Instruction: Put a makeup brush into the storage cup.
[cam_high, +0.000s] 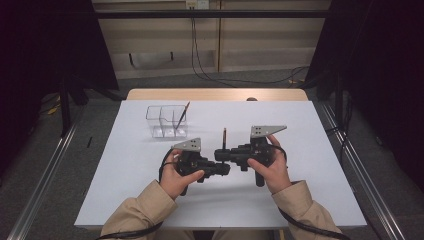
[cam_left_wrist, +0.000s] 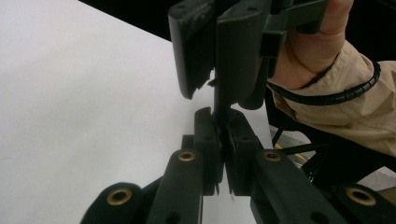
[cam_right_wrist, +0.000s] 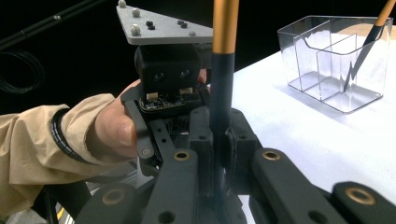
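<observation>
One pencil-like stick (cam_right_wrist: 224, 70), dark along its lower shaft and orange-gold higher up, is standing upright between your two grippers, and you are pinching it from both sides at once. Your right gripper (cam_right_wrist: 219, 140) is clamping its jaws around the dark part, so the stick rises straight up past that camera. Your left gripper (cam_left_wrist: 223, 140) is closing on the same thin dark shaft lower down, its jaws nearly meeting on it, with the right gripper's jaws hanging just above. Seen from above, the stick (cam_high: 224, 138) is poking up from the spot where the two gripper noses are meeting, in front of you and nearer to you than the clear organiser (cam_high: 167, 121).

Holding it doubly like this looks to me like a handover, or a re-grip to square the stick before it goes into a compartment; which gripper is about to let go I cannot tell.

That clear plastic organiser (cam_right_wrist: 337, 60), split into compartments, is sitting on the white table (cam_high: 300, 190) beyond the stick and to your left of it, well apart from both grippers. A second, similar stick (cam_high: 182, 115) is already leaning in its right-hand compartment, tilted with its tip past the rim. Your hands are wrapping the gripper handles, beige sleeves resting low toward the table's near edge.
</observation>
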